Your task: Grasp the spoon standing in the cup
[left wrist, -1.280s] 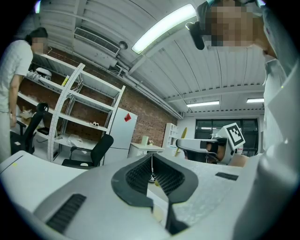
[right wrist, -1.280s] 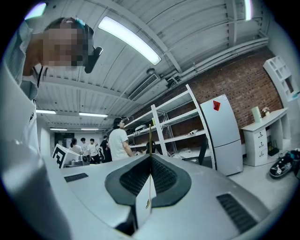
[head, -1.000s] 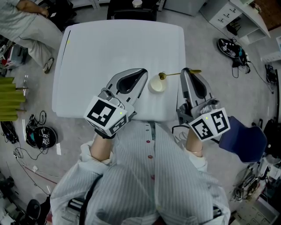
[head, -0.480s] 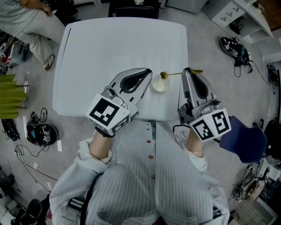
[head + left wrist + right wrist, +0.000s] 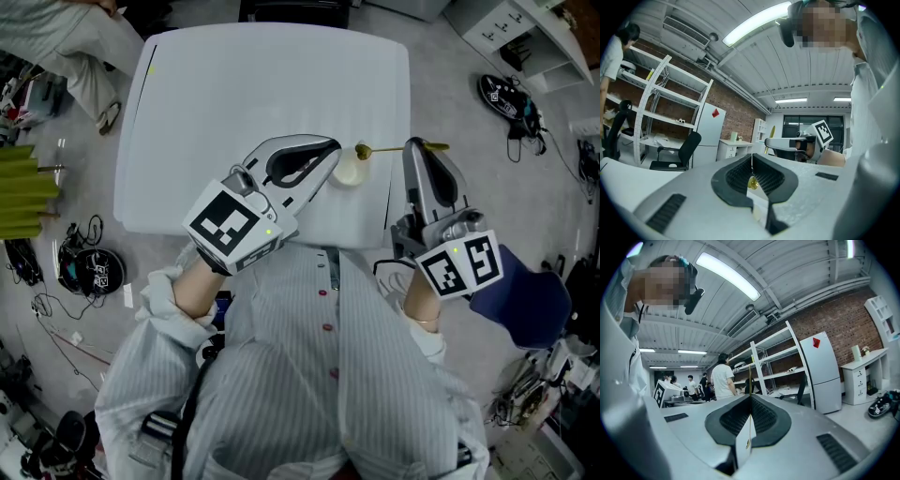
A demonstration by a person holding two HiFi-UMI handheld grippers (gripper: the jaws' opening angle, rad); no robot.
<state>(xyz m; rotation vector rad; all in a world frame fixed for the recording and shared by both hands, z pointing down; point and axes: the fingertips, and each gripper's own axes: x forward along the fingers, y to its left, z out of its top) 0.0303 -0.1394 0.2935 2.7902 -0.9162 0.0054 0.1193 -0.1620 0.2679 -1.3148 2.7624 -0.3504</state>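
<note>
Since a second ago the left tongs (image 5: 335,146) have crept nearer the cup (image 5: 348,172), while the right tongs (image 5: 413,143) stay where they were, clenched on the spoon (image 5: 377,149). Its thin gold handle runs along the seam between the right pads, and its tail end pokes out past their far side. The round bowl end sits at the cup's far-right rim; whether it rests inside the cup I cannot tell. The left tongs are clenched too, tip to tip, with nothing caught between them. Their tips lie just beside the cup's left side, and from their own view the gold bowl shows just beyond them. The small pale cup stands between the two tongs, near the front edge of the white worktop (image 5: 262,84). Further back, the wearer's striped shirt (image 5: 319,375) fills the lower part of the head view. A navy seat (image 5: 520,300) sits beside the right wrist. On the grey floor (image 5: 450,84) a pair of dark shoes (image 5: 506,94) lies off to the right, and cables (image 5: 56,328) trail on the left. Another person in pale clothes (image 5: 66,37) sits by the worktop's far left corner.
</note>
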